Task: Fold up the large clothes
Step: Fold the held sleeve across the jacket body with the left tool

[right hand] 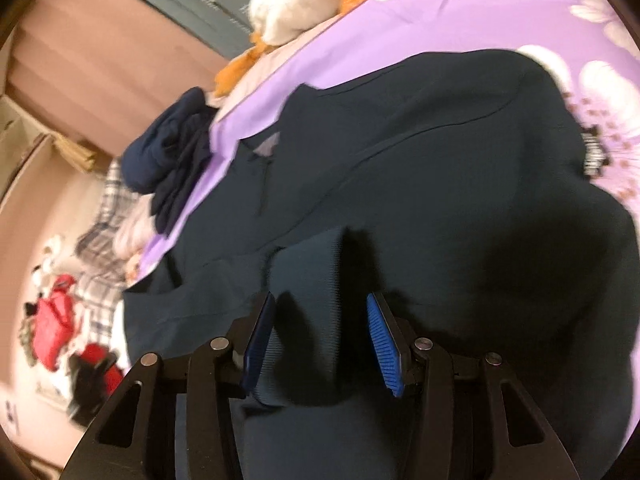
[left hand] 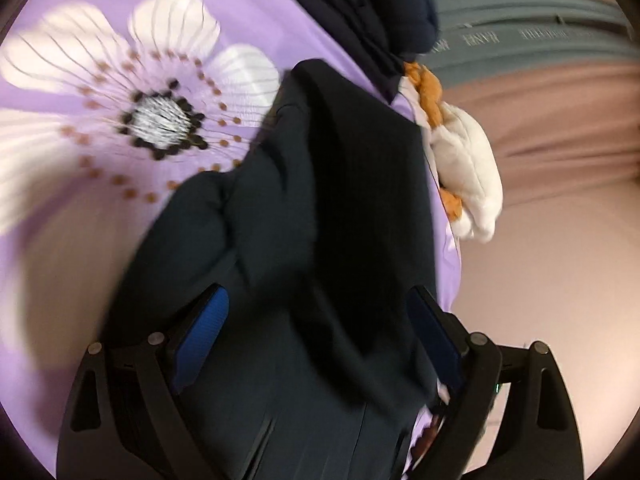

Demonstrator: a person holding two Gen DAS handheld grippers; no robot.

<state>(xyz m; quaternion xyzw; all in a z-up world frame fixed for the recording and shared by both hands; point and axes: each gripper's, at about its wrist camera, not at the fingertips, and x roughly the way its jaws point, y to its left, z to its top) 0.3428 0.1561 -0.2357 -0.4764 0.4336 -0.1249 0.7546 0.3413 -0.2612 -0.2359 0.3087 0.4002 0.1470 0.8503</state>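
Note:
A large dark navy garment (right hand: 420,168) lies spread on a purple bedsheet with white flowers (right hand: 500,12). My right gripper (right hand: 320,336) is open, its blue pads (right hand: 384,344) on either side of a ribbed cuff or hem (right hand: 308,300) of the garment. In the left wrist view the same dark garment (left hand: 320,220) bunches up between the blue pads (left hand: 204,332) of my left gripper (left hand: 320,340), which is open wide over the cloth. The sheet (left hand: 100,60) lies beyond it.
A second folded dark garment (right hand: 168,164) lies at the bed's edge, also in the left wrist view (left hand: 360,12). A white and orange plush toy (left hand: 460,160) lies beside it. Plaid cloth (right hand: 100,232) and red items (right hand: 56,316) lie on the floor.

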